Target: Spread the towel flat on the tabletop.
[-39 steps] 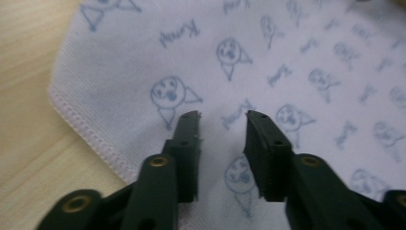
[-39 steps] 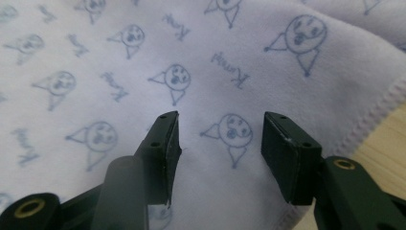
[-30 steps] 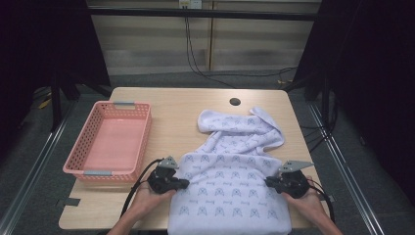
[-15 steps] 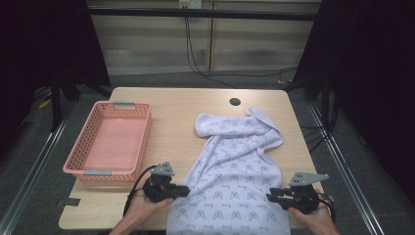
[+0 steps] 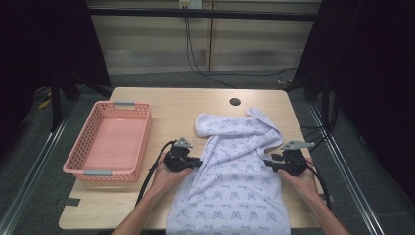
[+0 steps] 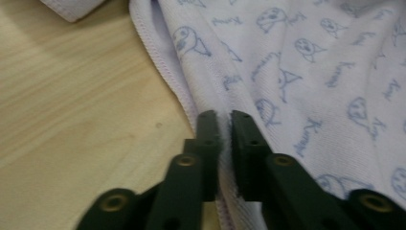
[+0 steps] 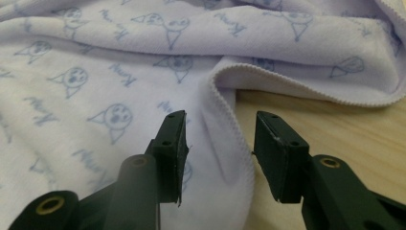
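Observation:
A pale lilac towel (image 5: 235,166) with blue cartoon prints lies on the wooden table (image 5: 186,105), and its near end hangs over the front edge. My left gripper (image 5: 198,163) is at the towel's left hem. In the left gripper view its jaws (image 6: 224,120) pinch the stitched hem of the towel (image 6: 311,72) and have just been closing slightly. My right gripper (image 5: 266,164) is at the right hem. Its jaws (image 7: 220,124) have just been opening; the towel's (image 7: 95,57) folded edge lies loose between the pads.
An empty pink plastic basket (image 5: 80,142) stands on the left part of the table. A round cable hole (image 5: 235,102) sits near the far edge. The towel's far end is bunched into folds. Black cables trail from both grippers toward the person.
Both hands moved from the front edge toward the table's middle, carrying the towel forward. The right jaws went from shut on the hem to open.

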Action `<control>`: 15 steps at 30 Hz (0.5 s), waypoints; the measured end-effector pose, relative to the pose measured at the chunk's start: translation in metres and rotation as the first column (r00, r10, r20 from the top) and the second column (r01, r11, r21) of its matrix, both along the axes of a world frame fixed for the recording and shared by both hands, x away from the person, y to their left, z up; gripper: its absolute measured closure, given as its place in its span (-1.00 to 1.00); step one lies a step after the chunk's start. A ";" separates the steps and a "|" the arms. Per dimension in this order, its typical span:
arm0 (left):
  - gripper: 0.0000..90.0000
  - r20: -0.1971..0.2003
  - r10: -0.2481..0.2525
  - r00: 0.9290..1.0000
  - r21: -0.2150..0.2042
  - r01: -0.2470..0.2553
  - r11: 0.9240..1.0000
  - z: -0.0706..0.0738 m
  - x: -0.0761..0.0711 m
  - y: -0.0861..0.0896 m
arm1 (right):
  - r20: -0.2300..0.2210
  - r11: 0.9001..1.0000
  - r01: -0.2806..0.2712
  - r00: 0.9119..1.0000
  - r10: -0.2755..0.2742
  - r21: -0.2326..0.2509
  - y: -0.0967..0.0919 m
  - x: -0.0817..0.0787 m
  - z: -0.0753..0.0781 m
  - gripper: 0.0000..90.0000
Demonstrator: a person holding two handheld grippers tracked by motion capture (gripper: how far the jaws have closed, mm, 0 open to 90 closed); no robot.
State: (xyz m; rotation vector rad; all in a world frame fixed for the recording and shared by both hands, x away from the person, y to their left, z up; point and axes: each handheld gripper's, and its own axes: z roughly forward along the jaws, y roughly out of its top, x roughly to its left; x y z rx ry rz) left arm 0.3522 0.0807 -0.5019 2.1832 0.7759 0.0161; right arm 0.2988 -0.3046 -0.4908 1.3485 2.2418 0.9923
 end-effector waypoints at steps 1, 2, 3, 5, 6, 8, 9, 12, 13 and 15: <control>0.91 0.014 -0.003 1.000 0.024 0.003 1.000 0.002 -0.002 -0.001 | -0.013 1.000 0.007 1.000 -0.007 -0.013 0.001 0.003 -0.001 0.22; 0.92 0.007 -0.023 1.000 0.037 0.023 0.999 0.003 -0.005 0.000 | -0.006 0.999 0.014 1.000 -0.014 -0.040 0.002 0.005 -0.002 0.21; 0.93 0.010 -0.029 1.000 0.042 0.029 0.999 0.003 -0.009 0.002 | -0.002 0.998 0.034 0.999 -0.034 -0.047 0.002 0.006 -0.003 0.18; 0.94 -0.009 -0.035 0.999 0.046 0.035 0.998 0.004 -0.016 0.010 | -0.010 0.999 0.037 0.999 -0.037 -0.026 0.001 0.007 -0.004 0.17; 0.94 -0.012 -0.032 0.999 0.042 0.032 0.999 0.004 -0.019 0.013 | -0.015 0.998 0.039 0.999 -0.039 -0.042 0.002 0.007 -0.005 0.15; 0.94 -0.019 -0.036 0.999 0.055 0.038 0.998 0.006 -0.027 0.024 | -0.022 0.999 0.023 0.999 -0.024 -0.048 0.004 0.007 -0.008 0.14; 0.94 -0.022 -0.032 0.999 0.049 0.033 0.998 0.006 -0.031 0.030 | -0.022 0.999 0.008 1.000 -0.009 -0.048 0.006 0.007 -0.009 0.14; 0.94 -0.020 -0.025 0.999 0.052 0.026 0.998 0.007 -0.046 0.047 | -0.023 0.999 -0.025 0.999 0.024 -0.041 0.014 0.007 -0.011 0.22; 0.93 -0.024 -0.020 1.000 0.058 0.021 0.998 0.008 -0.049 0.051 | -0.026 0.998 -0.042 0.999 0.042 -0.036 0.017 0.007 -0.010 0.38; 0.93 -0.025 -0.007 1.000 0.050 0.008 0.999 0.008 -0.054 0.058 | -0.037 0.998 -0.069 0.997 0.069 -0.008 0.023 0.006 -0.010 0.71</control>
